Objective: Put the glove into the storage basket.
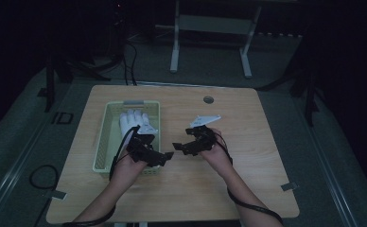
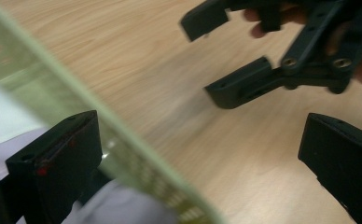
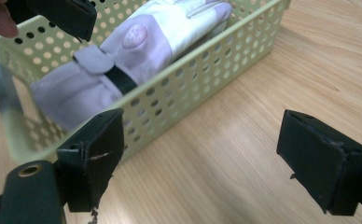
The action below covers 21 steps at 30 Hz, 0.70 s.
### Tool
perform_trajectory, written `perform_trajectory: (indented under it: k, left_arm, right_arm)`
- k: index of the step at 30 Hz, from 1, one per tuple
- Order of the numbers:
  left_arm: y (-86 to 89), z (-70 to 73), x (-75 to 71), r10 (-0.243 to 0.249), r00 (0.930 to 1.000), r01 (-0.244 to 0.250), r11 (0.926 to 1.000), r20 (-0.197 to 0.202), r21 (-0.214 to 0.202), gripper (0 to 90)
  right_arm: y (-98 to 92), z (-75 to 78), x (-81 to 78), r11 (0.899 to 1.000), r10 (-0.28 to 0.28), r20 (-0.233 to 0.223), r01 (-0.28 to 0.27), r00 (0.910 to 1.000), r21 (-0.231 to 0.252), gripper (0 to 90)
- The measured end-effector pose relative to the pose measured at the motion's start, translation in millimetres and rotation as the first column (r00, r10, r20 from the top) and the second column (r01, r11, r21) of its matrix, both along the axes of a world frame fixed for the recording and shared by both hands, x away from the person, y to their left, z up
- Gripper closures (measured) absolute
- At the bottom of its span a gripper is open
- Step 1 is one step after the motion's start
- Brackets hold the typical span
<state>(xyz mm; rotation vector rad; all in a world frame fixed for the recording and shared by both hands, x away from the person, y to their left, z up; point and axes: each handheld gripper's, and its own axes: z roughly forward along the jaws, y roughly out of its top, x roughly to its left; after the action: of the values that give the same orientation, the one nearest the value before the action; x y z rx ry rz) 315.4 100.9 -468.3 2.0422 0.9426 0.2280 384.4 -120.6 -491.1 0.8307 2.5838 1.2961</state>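
Wood tabletop (image 1: 229, 189) is bare beside the basket (image 1: 103, 142), inside which the glove (image 1: 134, 124) is laid flat, apparently stowed. Both grippers, left (image 1: 168, 156) and right (image 1: 176, 146), are held open and empty just beside the basket.

High view is looking forward and down from above the person's side, taking in the whole table (image 1: 229, 189) from some way off. Left gripper view is sitting close over the basket (image 2: 137, 158) rim, facing across bare tabletop toward the right gripper (image 2: 226, 56). Right gripper view is looking low and near at the basket wall and the glove (image 3: 137, 42) inside. All three are sharing basket and tabletop.
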Motion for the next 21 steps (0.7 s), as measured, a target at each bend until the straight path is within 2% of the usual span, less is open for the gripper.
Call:
perform_trajectory:
  k: [4, 9, 12, 16, 18, 20, 21]
  left_arm:
    - [-17.3, 1.1, -7.4, -0.078, 0.9969, 0.078, 0.9967, 0.015, -0.021, 0.0]
    - [-37.9, -2.1, -15.1, -0.152, 0.9881, 0.152, 0.9883, 0.025, -0.011, 0.0]
    - [-47.5, -5.9, -18.9, -0.18, 0.9835, 0.181, 0.9835, 0.018, -0.015, 0.0]
    - [-60.1, -13.0, -24.0, -0.226, 0.974, 0.226, 0.9738, 0.015, -0.02, 0.0]
    - [-66.9, -16.5, -26.7, -0.24, 0.9705, 0.24, 0.9706, 0.018, -0.002, 0.0]
    - [-73.4, -20.0, -29.0, -0.264, 0.9643, 0.264, 0.9645, 0.02, -0.008, 0.0]
    - [-75.8, -21.4, -29.7, -0.267, 0.9634, 0.268, 0.9634, 0.018, -0.012, 0.0]
  right_arm:
    - [-16.3, -2.9, -6.2, 1.0, -0.011, 0.01, 0.011, 0.9999, 0.005, 14.5]
    - [-35.8, -8.6, -11.7, 0.999, -0.037, 0.009, 0.037, 0.9993, 0.001, 14.6]
    - [-47.2, -11.7, -14.1, 0.999, -0.04, -0.002, 0.04, 0.9992, 0.018, 14.6]
    - [-62.1, -15.7, -19.8, 0.999, -0.054, 0.014, 0.054, 0.9984, 0.004, 14.6]
    - [-69.1, -18.7, -22.0, 0.998, -0.061, 0.015, 0.061, 0.998, -0.004, 14.5]
    - [-75.3, -21.8, -23.5, 0.998, -0.064, 0.015, 0.065, 0.9978, -0.014, 14.4]
    - [-79.1, -23.7, -24.6, 0.997, -0.068, 0.022, 0.069, 0.9974, -0.02, 14.4]
